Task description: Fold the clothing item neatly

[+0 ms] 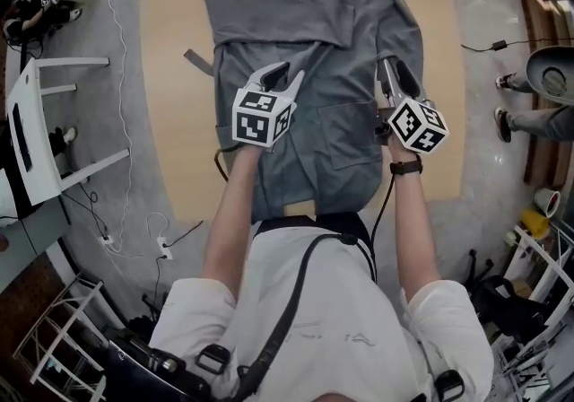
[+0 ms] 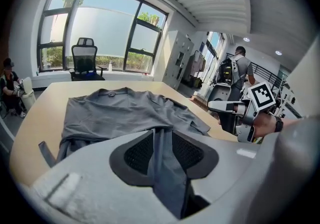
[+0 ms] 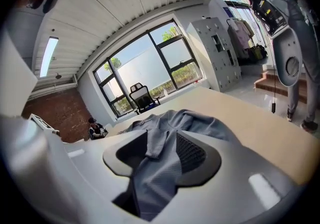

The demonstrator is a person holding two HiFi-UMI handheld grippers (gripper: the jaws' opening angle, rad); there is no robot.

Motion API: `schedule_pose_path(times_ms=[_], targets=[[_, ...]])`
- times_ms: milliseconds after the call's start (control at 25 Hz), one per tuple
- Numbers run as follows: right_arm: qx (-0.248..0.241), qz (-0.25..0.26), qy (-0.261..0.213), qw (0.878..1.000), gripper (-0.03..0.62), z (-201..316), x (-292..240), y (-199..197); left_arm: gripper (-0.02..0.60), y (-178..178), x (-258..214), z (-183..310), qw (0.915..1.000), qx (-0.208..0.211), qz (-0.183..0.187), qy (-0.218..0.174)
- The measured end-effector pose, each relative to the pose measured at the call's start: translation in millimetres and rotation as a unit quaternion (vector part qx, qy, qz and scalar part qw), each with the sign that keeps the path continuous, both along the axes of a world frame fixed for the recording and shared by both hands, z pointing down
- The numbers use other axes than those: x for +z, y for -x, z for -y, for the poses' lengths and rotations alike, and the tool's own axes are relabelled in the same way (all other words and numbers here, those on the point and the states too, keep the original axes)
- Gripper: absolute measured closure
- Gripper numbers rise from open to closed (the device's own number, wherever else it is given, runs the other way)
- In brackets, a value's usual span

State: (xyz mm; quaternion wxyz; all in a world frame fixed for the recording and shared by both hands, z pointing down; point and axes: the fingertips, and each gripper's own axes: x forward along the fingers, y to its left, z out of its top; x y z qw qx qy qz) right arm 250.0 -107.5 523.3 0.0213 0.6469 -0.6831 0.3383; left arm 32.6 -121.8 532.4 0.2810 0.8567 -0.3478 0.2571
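A grey shirt (image 1: 305,23) lies spread on the tan table (image 1: 166,77), collar at the far end, its near part bunched and lifted. My left gripper (image 1: 282,75) hangs over the shirt's middle, shut on a fold of grey cloth that fills the gap between its pads (image 2: 137,152). My right gripper (image 1: 395,68) is at the shirt's right edge. In the right gripper view the shirt (image 3: 200,123) drapes between the jaws against the right pad (image 3: 192,152), with a dark gap at the left pad, so it stands open. The left gripper view shows the right gripper (image 2: 224,106) off to its right.
A white rack (image 1: 45,122) and cables (image 1: 121,167) are on the floor left of the table. A person's legs (image 1: 529,117) show at the right. An office chair (image 2: 84,58) stands beyond the table's far end by the windows.
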Motion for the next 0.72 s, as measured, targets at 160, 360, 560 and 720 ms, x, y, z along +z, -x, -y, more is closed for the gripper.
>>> schedule_pose_path(times_ms=[160, 360, 560, 720], targets=[[0.018, -0.004, 0.008, 1.000, 0.422, -24, 1, -41, 0.458, -38, -3, -10, 0.9995, 0.032, -0.002, -0.001], [0.020, -0.031, 0.038, 0.999, 0.422, -49, 14, -86, 0.457, -77, -3, -16, 0.9972, 0.075, -0.003, -0.003], [-0.062, -0.080, 0.125, 0.987, 0.399, -67, 47, -117, 0.457, -104, -3, -23, 0.9949, 0.101, -0.005, -0.003], [-0.097, -0.061, 0.176, 0.978, 0.399, -70, 76, -134, 0.457, -119, 2, -30, 0.9936, 0.113, -0.003, 0.002]])
